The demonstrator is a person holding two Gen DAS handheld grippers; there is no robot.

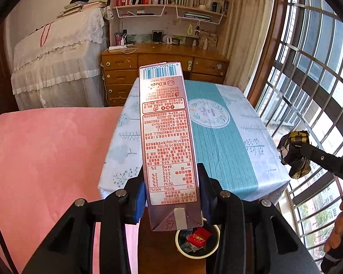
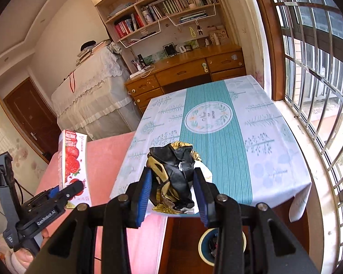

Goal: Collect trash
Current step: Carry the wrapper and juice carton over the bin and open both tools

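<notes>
Left gripper fingers clamp stiff, light carton near base; right gripper fingers pinch soft crumpled wrapper. Bin at 6 o'clock.

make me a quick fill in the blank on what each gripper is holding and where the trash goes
1. The left gripper is shut on a tall drink ____.
2. The right gripper grips a crumpled black and ____ wrapper.
3. On the floor below both grippers stands a round ____ with trash already in it.
4. The table wears a cloth with a ____ striped band down its middle.

Missing words: carton; gold; bin; teal
</notes>
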